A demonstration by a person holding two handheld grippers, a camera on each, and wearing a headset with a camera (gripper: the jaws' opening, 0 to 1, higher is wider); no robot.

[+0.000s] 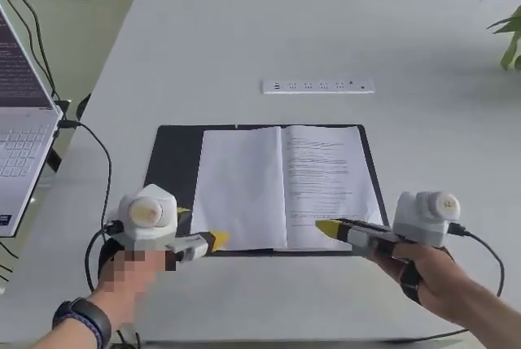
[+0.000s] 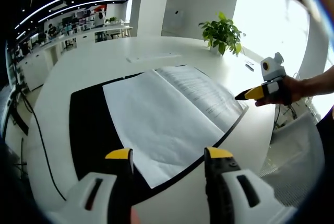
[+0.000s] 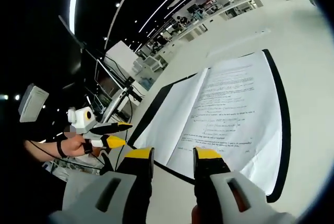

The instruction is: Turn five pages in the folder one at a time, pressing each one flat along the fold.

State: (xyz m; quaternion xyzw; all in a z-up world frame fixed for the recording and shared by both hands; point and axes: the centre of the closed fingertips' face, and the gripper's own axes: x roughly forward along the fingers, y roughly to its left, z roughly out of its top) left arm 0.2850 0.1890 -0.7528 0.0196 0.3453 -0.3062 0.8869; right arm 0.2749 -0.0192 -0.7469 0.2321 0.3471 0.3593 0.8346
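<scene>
A black folder [image 1: 173, 172] lies open in the middle of the white table. Its left page [image 1: 240, 186] is blank white and its right page [image 1: 330, 178] is printed text; both lie flat. My left gripper [image 1: 201, 226] is open at the folder's near left corner, its yellow tips over the blank page's lower edge [image 2: 156, 166]. My right gripper [image 1: 327, 226] hovers over the printed page's near edge, jaws slightly apart with nothing between them. In the left gripper view my left gripper [image 2: 168, 154] faces the folder [image 2: 88, 130]. In the right gripper view my right gripper [image 3: 173, 153] points at the printed page [image 3: 229, 114].
A white power strip [image 1: 317, 86] lies beyond the folder. An open laptop [image 1: 20, 121] sits at the table's left edge, with a black cable [image 1: 102, 154] running toward the left hand. Plant leaves [image 1: 509, 23] reach in at the far right. Bare table surrounds the folder.
</scene>
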